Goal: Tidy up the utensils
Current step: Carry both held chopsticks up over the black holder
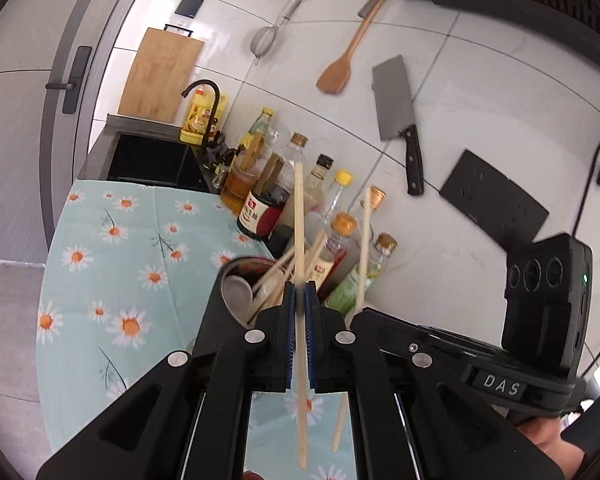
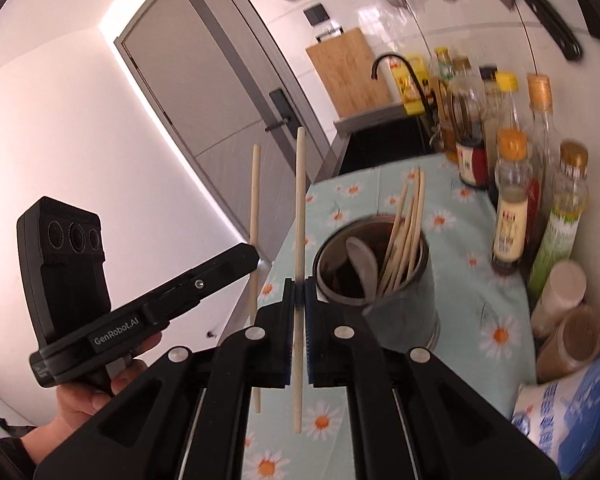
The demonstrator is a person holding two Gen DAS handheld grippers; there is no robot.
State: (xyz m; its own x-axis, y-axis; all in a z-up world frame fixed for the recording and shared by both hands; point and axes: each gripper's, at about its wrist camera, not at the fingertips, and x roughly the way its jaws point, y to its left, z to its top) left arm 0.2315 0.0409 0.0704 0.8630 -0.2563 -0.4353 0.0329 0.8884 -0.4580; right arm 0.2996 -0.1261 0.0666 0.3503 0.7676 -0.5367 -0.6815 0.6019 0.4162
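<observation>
Setting: Kitchen, white tiled wall, with a desk (image 2: 472, 280) under a daisy-print cloth; a sink (image 1: 152, 160) lies beyond it, and a cleaver (image 1: 396, 100) and wooden spatula (image 1: 340, 68) hang on the wall.

Left gripper (image 1: 299, 288): its fingers are clamped together on one chopstick (image 1: 299, 216), which stands nearly upright, reaching well above the fingertips and hanging below them.

Right gripper (image 2: 299, 292): its fingers are likewise clamped on a second chopstick (image 2: 300, 200), gripped at about mid-length and held upright.

Pairing: each gripper's chopstick is seen beside the other's in both wrist views, so the two sticks are held near each other and roughly parallel.

Utensil holder (image 2: 400, 304): a dark round cup just beyond and to the right of the right fingers, just beyond and slightly left of the left fingers. Several chopsticks (image 2: 404, 240) lean in it already, beside a pale spoon (image 2: 362, 256).

Bottles (image 2: 512, 200): a row of condiment bottles stands behind and right of the holder, near its rim.

Step in hand: judged as carrying both sticks to the holder for dropping in.

Doing it well: the lower tips should be brought over the open side of the cup, clear of the leaning sticks and spoon, and kept near vertical. The grip should be eased only once a tip is inside the rim. One stick at a time is safer, so the two grippers are not crowded and the bottles are not knocked.
</observation>
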